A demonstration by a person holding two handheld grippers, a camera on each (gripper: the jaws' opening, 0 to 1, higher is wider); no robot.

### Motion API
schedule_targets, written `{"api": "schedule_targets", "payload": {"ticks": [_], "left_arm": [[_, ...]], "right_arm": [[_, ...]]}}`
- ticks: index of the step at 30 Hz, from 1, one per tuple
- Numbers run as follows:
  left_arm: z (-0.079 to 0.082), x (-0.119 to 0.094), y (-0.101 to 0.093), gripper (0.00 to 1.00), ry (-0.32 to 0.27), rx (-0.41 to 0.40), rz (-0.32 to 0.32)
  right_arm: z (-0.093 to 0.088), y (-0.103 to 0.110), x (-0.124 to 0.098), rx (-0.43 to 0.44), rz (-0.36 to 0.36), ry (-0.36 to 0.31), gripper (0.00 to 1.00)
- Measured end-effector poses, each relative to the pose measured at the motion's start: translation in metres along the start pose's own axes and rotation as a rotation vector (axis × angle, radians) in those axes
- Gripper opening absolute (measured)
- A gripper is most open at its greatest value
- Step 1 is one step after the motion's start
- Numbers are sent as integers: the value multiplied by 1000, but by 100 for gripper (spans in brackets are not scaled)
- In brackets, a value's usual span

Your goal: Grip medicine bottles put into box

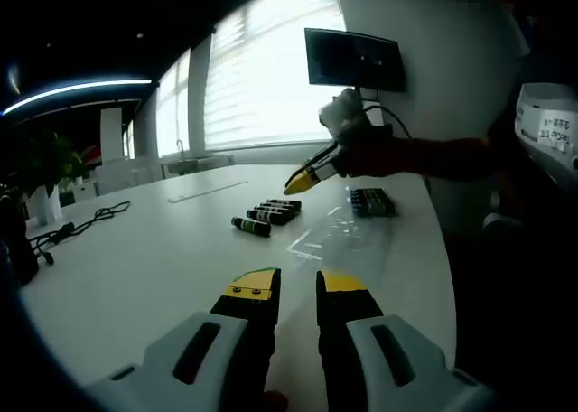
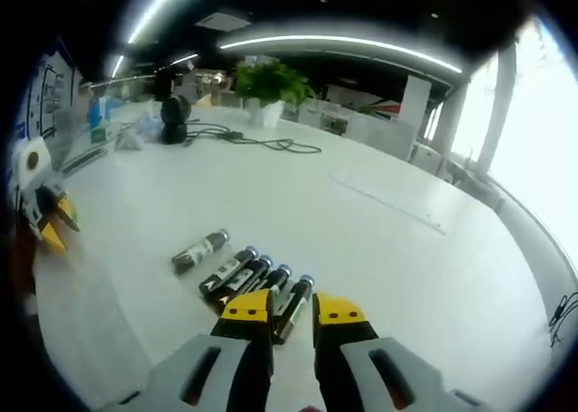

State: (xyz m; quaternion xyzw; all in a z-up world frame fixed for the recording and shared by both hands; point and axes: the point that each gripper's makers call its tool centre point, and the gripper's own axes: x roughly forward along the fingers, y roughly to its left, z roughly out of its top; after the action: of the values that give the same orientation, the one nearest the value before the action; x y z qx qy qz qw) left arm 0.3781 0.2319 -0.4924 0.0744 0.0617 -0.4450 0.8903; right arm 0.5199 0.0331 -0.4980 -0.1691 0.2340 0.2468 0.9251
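5 small dark medicine bottles [image 2: 248, 281] lay on the white table [image 2: 361, 222], 4 side by side in a row and 1 bottle [image 2: 200, 251] apart to the side, all flat so a jaw pair could pinch across a body. In the right gripper view the right gripper [image 2: 287, 313] hovered just behind the row, jaws a narrow gap apart and closed on nothing, aimed at the nearest bottle; judged as lining up for a first pick. The left gripper [image 1: 298, 285] sat low over bare table, well apart from the bottles, jaws likewise slightly apart and empty, probably parked out of the way. In the left gripper view the right gripper reached in from the right above the row, a sleeve [image 1: 433, 156] behind it. A clear box [image 1: 348, 231] lay flat just beside the row toward the table edge, with what looked like dark-capped bottles [image 1: 368, 201] at its far end; likely the target box, kept close for short carries. Bottle labels were pale bands, print too small to read. A white carton [image 1: 547, 127] at the right edge carried text, illegible. Cables [image 2: 257, 142] and a potted plant [image 2: 266, 87] sat far off. No brand readable anywhere.
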Motion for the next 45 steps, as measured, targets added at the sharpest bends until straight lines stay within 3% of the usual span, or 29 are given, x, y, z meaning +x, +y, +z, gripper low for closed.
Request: {"api": "schedule_targets", "payload": {"ticks": [13, 31, 45], "left_arm": [[0, 0, 0, 10, -1, -1, 1], [1, 0, 0, 10, -1, 0, 2], [1, 0, 0, 10, -3, -2, 1]], "right_arm": [[-18, -3, 19, 161, 46, 79, 13], [-24, -5, 22, 200, 32, 131, 6], [-17, -5, 3, 158, -2, 107, 6]]}}
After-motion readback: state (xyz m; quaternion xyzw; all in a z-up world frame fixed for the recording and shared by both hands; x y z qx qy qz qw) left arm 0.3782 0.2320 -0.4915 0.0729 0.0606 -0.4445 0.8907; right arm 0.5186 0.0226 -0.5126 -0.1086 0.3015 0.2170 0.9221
